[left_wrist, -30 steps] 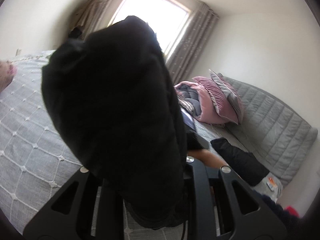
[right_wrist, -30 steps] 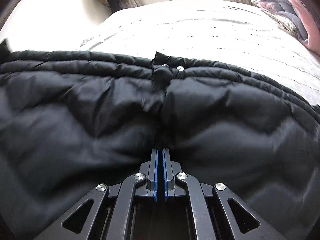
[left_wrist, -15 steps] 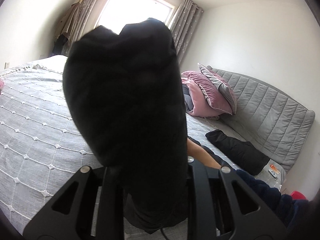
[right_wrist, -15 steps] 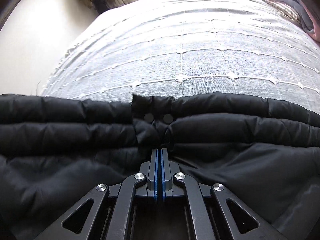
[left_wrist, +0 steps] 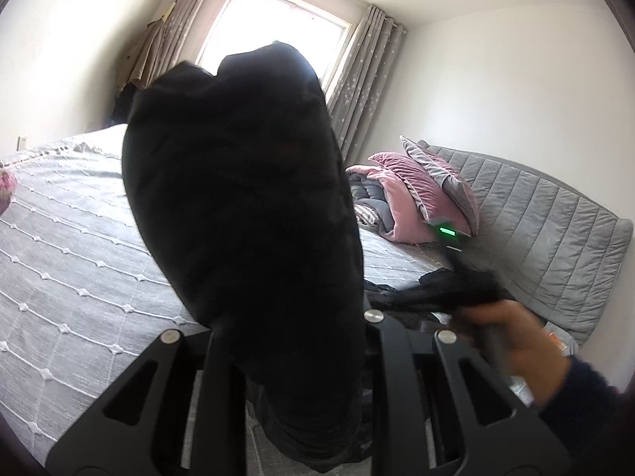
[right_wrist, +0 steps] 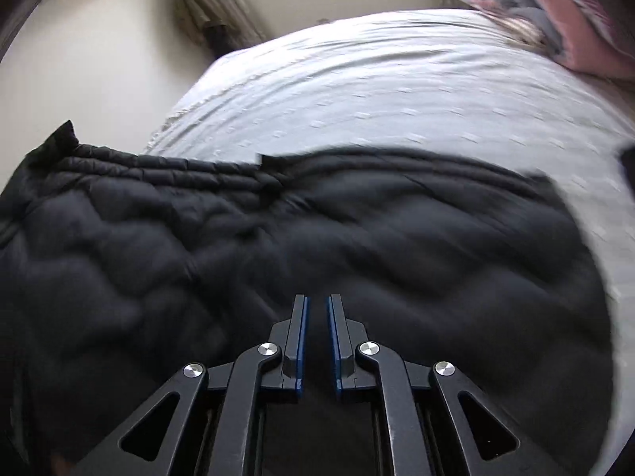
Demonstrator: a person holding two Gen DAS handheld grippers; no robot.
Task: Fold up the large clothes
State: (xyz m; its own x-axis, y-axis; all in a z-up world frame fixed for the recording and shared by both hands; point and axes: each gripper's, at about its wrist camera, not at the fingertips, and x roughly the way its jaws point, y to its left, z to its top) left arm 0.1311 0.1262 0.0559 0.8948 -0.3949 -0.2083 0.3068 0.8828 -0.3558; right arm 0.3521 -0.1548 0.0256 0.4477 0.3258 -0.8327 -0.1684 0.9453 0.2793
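From the left wrist, we see our left gripper (left_wrist: 285,341) clamped on a thick wad of the black jacket (left_wrist: 242,214). The fabric is pinched between the fingers and rises toward twelve o'clock, blocking most of the window (left_wrist: 274,31). The grey bedspread (left_wrist: 67,261) spreads out at nine o'clock. At four o'clock our right hand (left_wrist: 512,341) comes into that view, blurred, with dark fabric trailing by it.

From the right wrist, our right gripper (right_wrist: 316,301) has its blue-padded jaws opening, with a narrow gap between them and nothing pinched. The quilted jacket lies just beyond and below the tips, flat on the bedspread. Its long axis runs from nine o'clock to three o'clock across that view, with the ribbed hem (right_wrist: 158,166) along the far edge from about ten to one. The pink bedding (right_wrist: 555,12) sits well apart at one o'clock.

We judge that the coming move turns on this: the left gripper holds one end raised, while the rest of the jacket lies crosswise under the freed right gripper. That makes the right the nearer hand for any new grip. The panel straight ahead at twelve o'clock looks the closest place to take hold.
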